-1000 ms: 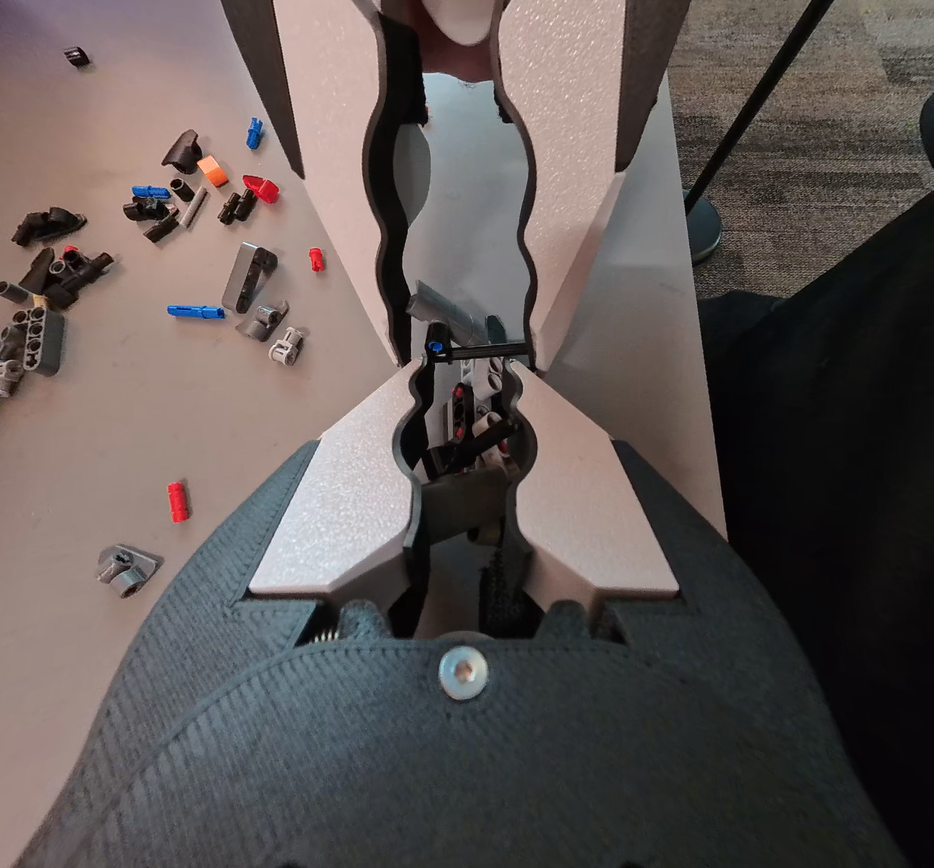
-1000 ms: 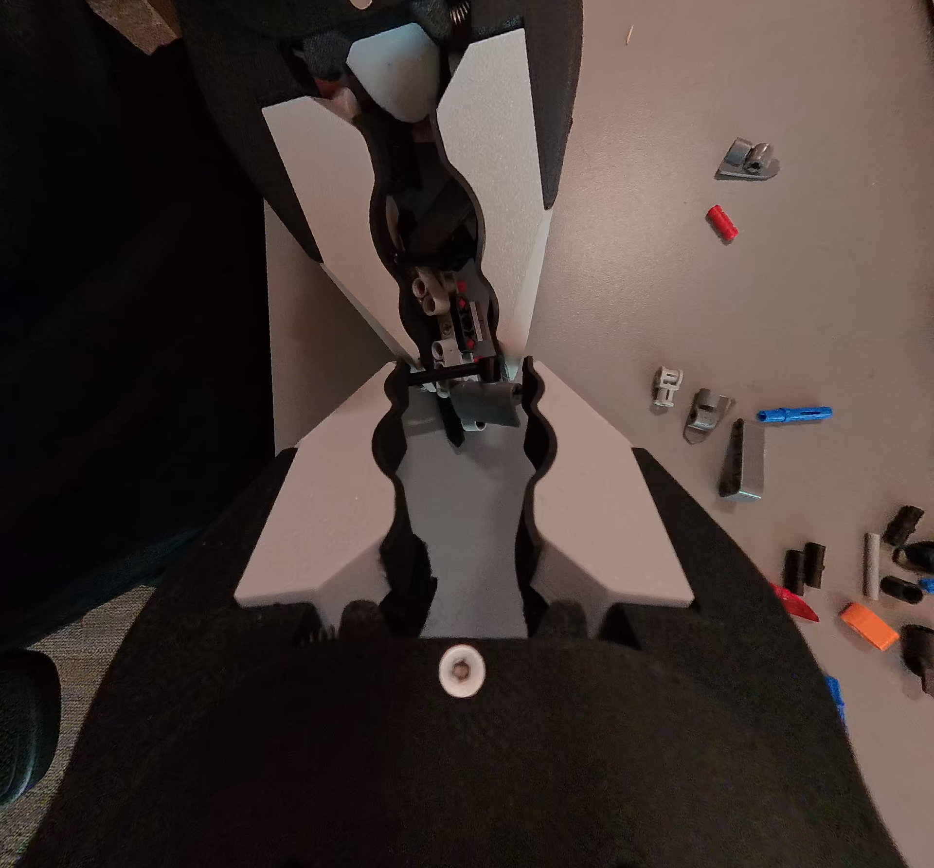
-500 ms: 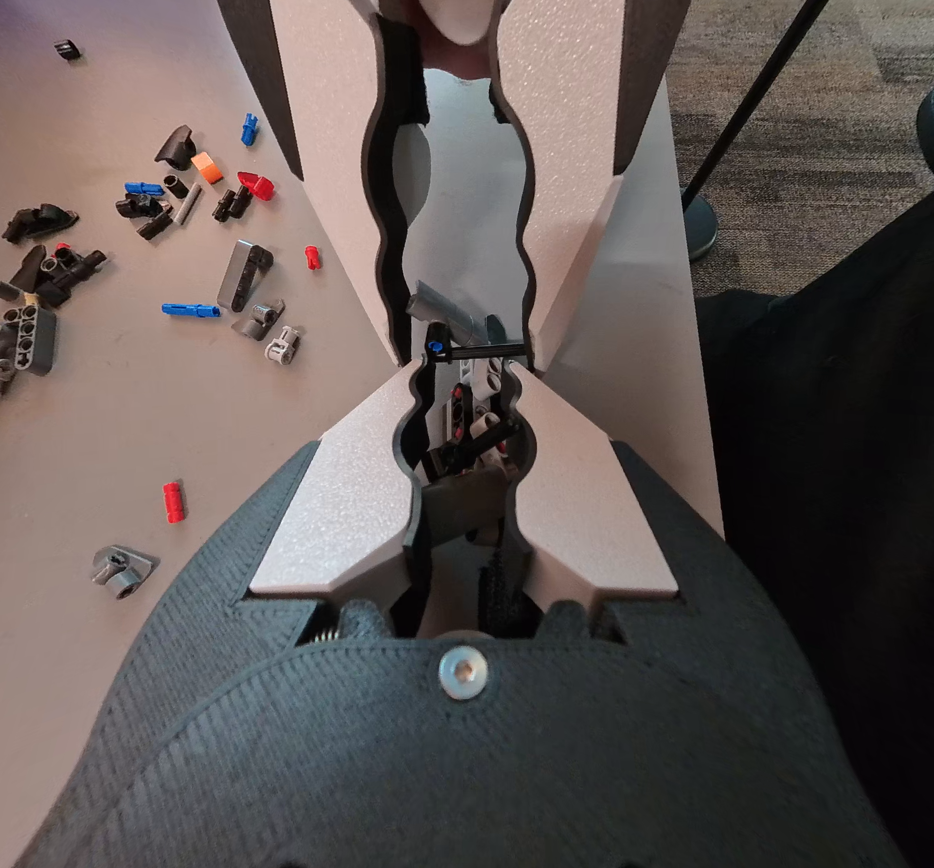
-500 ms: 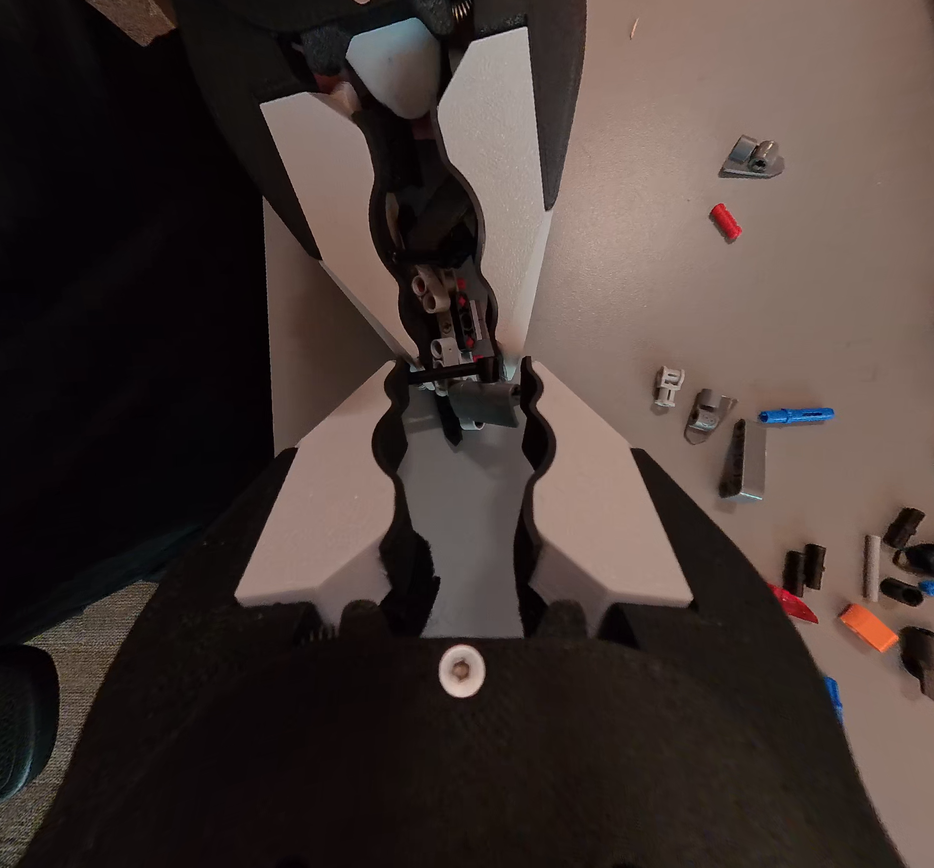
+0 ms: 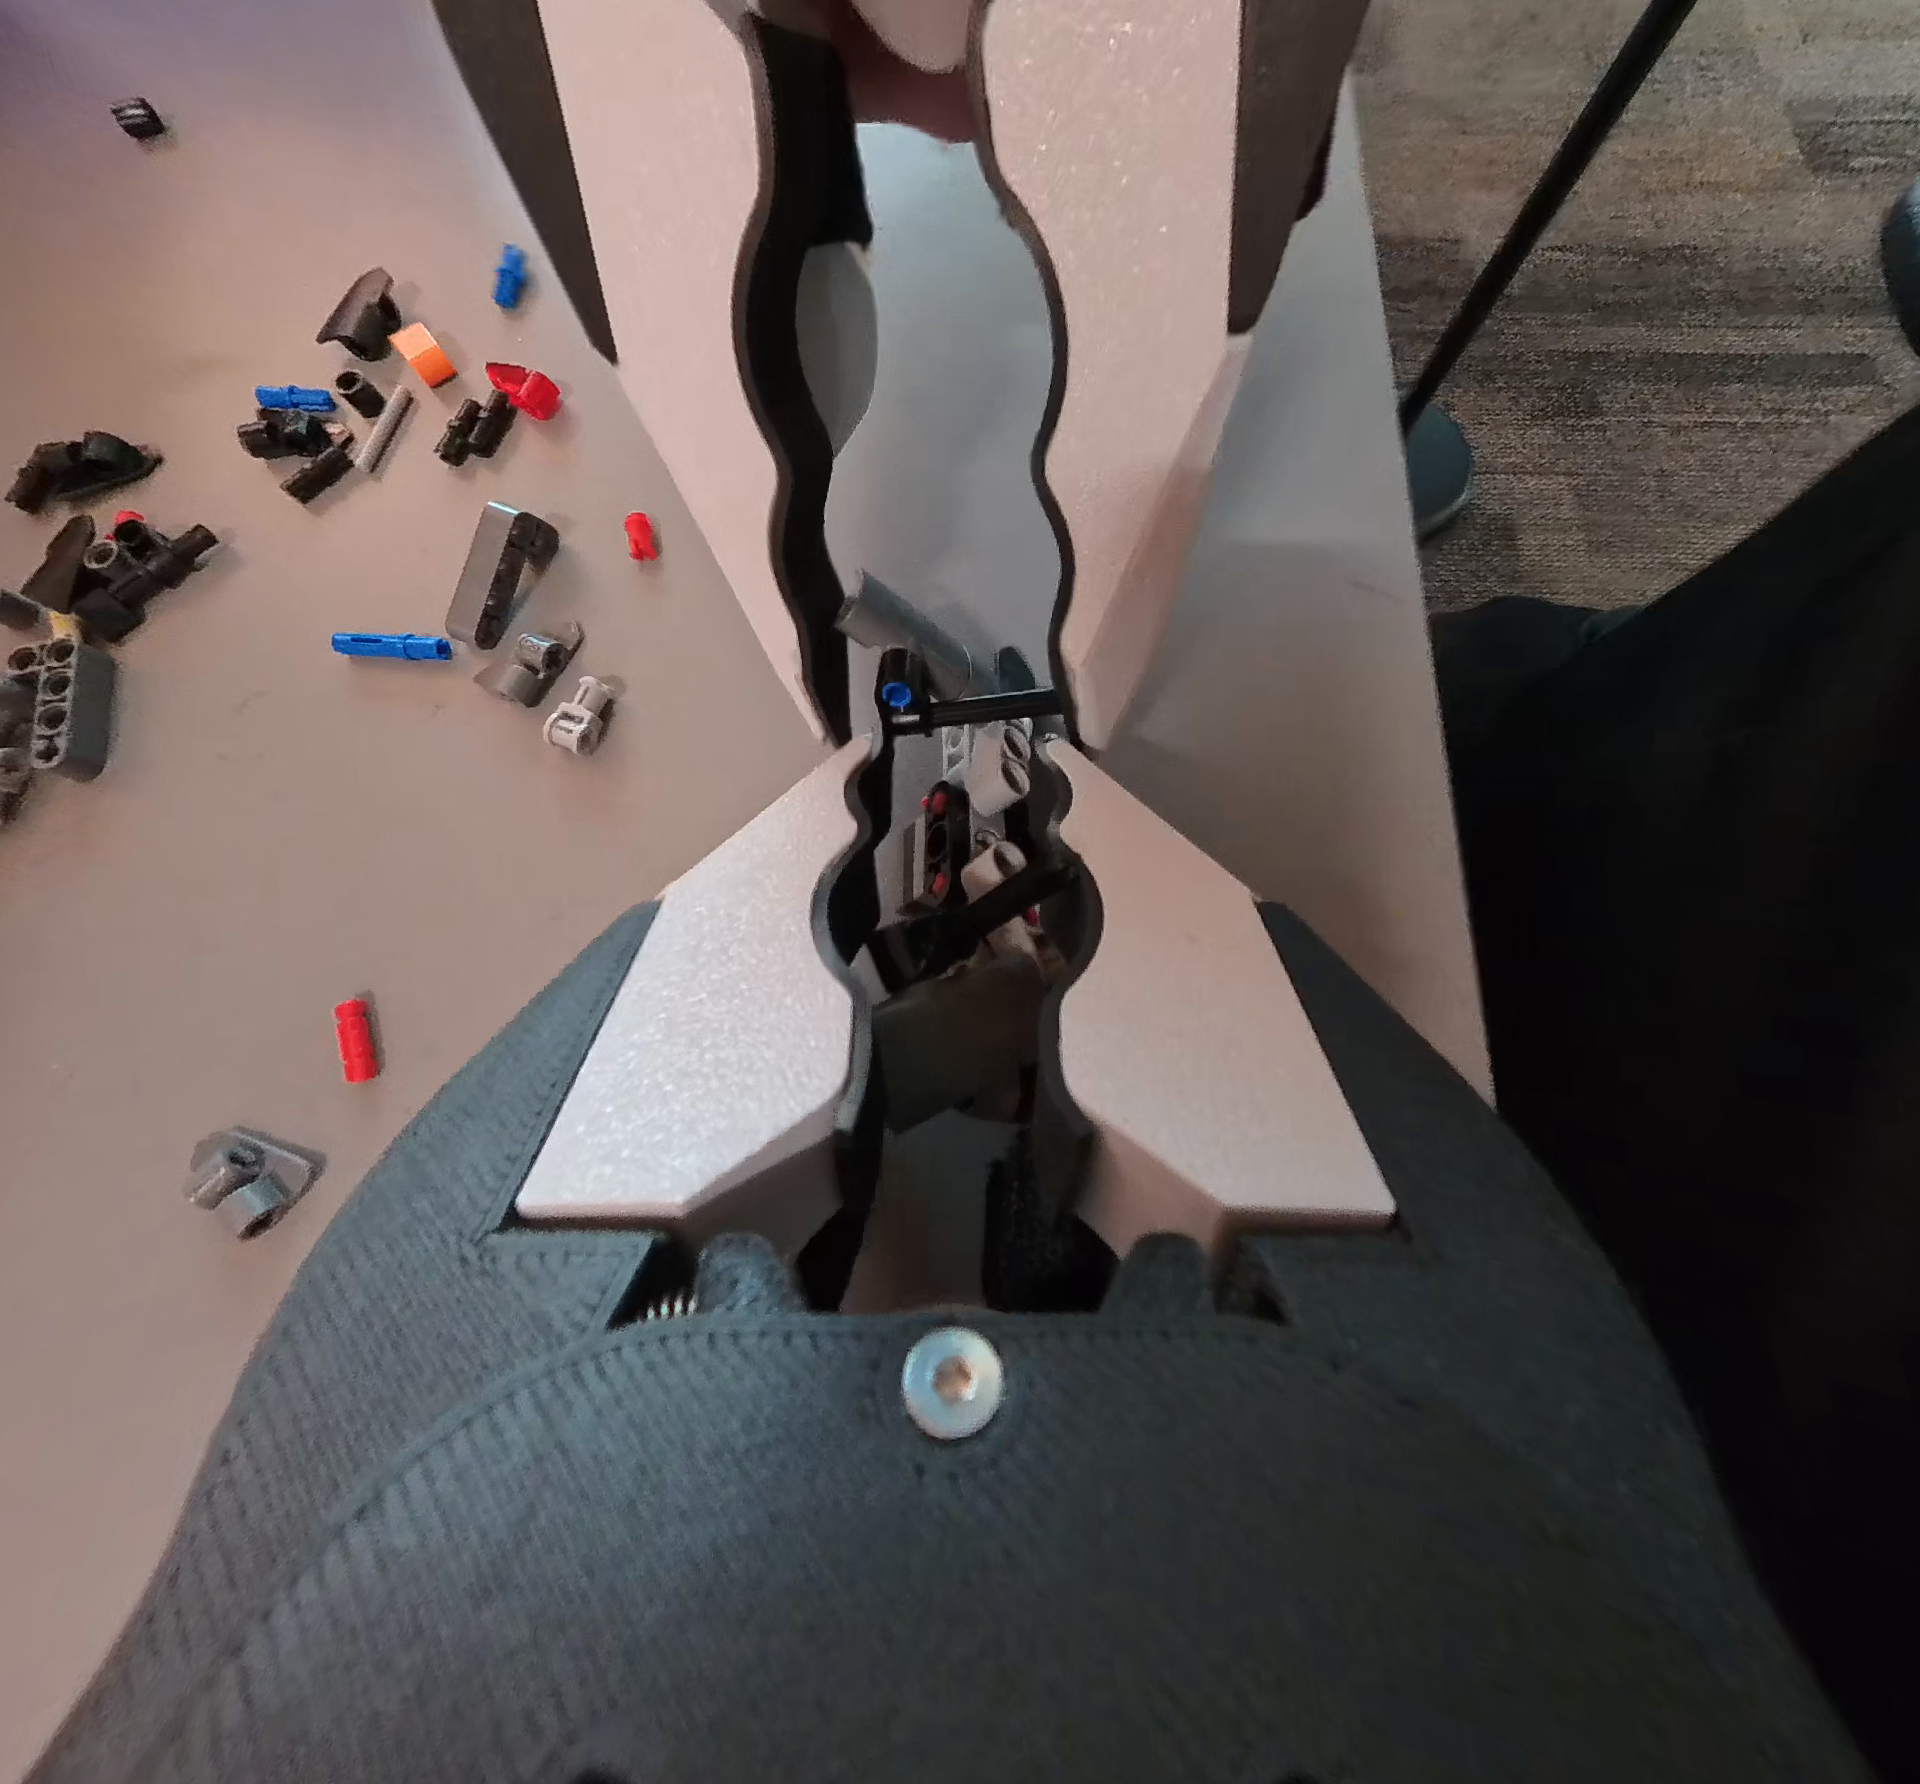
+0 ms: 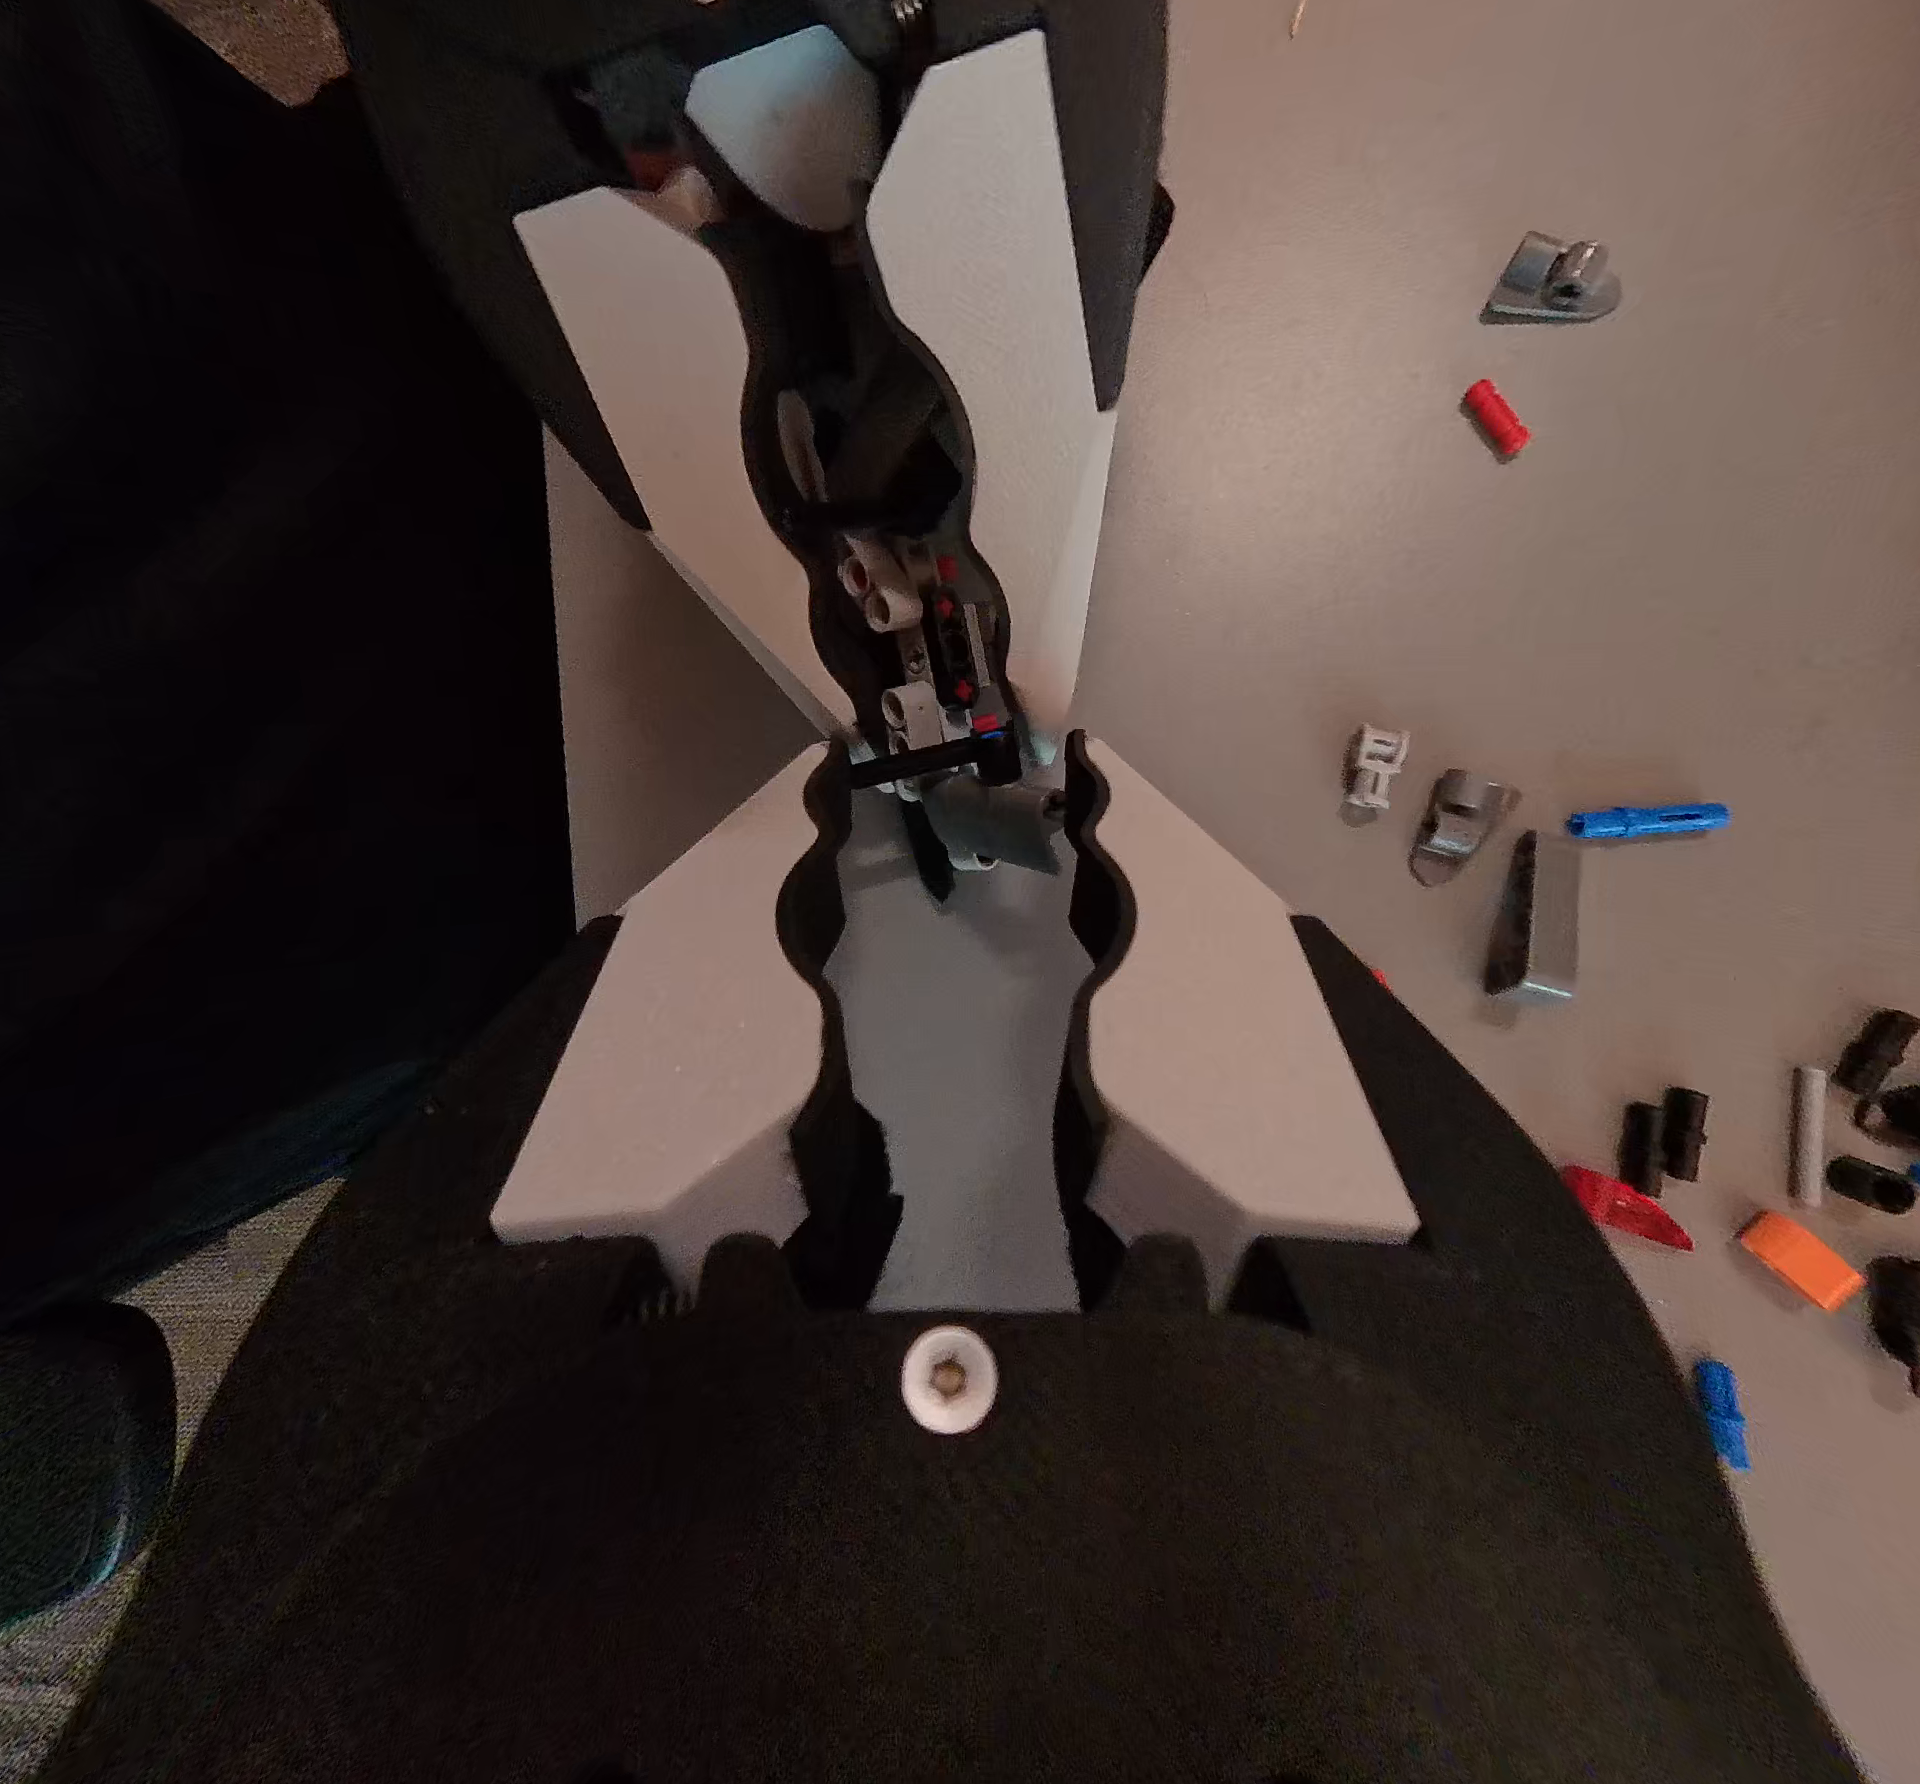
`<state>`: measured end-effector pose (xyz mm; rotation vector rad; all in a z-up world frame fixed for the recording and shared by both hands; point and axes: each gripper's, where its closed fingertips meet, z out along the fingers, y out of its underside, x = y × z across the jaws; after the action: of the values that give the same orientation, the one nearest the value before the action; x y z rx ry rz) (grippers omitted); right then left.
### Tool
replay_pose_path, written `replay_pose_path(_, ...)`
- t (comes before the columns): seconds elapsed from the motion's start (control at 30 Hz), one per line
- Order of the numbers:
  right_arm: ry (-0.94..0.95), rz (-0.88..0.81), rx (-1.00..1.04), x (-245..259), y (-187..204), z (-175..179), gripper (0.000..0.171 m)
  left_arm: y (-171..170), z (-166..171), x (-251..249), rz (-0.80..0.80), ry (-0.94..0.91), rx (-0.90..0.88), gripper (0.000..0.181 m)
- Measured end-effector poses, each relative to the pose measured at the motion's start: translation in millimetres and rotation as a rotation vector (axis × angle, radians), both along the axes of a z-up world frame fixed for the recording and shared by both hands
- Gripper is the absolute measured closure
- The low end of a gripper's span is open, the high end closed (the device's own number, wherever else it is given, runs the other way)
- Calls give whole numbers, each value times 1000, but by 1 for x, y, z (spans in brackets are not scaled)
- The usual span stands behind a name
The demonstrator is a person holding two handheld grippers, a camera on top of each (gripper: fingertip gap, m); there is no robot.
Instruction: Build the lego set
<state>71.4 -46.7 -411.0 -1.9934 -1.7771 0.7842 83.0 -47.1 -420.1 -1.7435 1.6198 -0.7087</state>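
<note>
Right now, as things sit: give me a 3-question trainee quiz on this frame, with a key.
1. True or false: the left gripper holds nothing.
2. Multiple choice: the long pin lying on the table next to the grey beam is A) red, B) blue, C) orange.
3. Short answer: what thin black part spans the gap at the tips of the right gripper?

Key
1. False: it is clamped on the lego assembly.
2. B.
3. An axle, at the end of the assembly. Whether the right gripper actually grips it cannot be told.
</note>
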Motion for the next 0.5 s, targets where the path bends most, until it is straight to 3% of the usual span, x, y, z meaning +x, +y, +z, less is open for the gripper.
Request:
replay_pose_path(0.17, 26, 5, -14, -7, 1, 9, 132, 4, 8, -8, 68, -2, 32, 152)
replay_pose_path(0.33, 7, 46, -54, -18, -3, 9, 132, 14, 25, -36, 177, -23, 85, 121)
replay_pose_path(0.5, -25, 60, -57, -30, -2, 7, 131, 19, 33, -68, 284, -43, 99, 118)
